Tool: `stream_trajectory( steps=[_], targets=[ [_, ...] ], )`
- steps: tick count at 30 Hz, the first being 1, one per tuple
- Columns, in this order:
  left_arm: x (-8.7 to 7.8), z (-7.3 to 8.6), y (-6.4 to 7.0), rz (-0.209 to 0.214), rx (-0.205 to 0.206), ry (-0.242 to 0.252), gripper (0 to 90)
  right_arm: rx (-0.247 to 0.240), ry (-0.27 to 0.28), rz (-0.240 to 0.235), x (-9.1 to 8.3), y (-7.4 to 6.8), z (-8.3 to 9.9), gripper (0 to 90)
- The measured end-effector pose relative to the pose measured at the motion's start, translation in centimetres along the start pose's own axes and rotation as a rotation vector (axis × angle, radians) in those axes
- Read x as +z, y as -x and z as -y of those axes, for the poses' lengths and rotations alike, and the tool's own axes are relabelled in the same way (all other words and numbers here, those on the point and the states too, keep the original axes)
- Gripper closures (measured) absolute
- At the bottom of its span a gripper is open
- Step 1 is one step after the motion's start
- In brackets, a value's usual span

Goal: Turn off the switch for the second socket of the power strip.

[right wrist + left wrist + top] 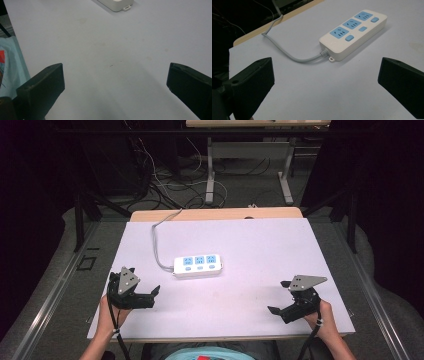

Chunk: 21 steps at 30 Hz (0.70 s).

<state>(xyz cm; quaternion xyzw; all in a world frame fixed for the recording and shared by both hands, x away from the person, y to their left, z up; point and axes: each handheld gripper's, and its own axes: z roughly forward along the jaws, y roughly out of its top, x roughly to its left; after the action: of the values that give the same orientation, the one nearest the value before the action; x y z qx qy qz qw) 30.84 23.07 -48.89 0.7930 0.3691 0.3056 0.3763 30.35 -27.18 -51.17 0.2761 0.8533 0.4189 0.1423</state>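
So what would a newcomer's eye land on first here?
The white power strip with three blue sockets, lying mid-table with its grey cable trailing off the far edge. Then the left gripper and right gripper, both open and empty at the near corners.

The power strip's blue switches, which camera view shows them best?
The left gripper view: the power strip sits close, with its three blue switches sharp. The high view shows the strip whole but small; the right gripper view catches only one corner.
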Motion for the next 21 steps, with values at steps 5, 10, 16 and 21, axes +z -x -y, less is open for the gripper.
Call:
stream_trajectory(
  steps=[5, 10, 16, 21],
  targets=[
    [0.6, -0.3, 0.0, 0.008, 0.017, -0.013, 0.5, -0.006, 0.001, 0.001, 0.0, 0.0, 0.0, 1.0],
    [1.0, -0.6, 0.0, 0.008, 0.019, -0.015, 0.5, -0.004, -0.003, -0.002, 0.0, 0.1, 0.0, 1.0],
    [1.6, -1.0, -0.1, 0.008, 0.025, -0.023, 0.5, -0.006, -0.003, -0.001, 0.0, 0.1, 0.0, 1.0],
    [2.0, -1.2, -0.2, 0.012, 0.028, -0.028, 0.6, -0.002, -0.006, -0.006, 0.0, 0.1, 0.0, 1.0]
  ],
)
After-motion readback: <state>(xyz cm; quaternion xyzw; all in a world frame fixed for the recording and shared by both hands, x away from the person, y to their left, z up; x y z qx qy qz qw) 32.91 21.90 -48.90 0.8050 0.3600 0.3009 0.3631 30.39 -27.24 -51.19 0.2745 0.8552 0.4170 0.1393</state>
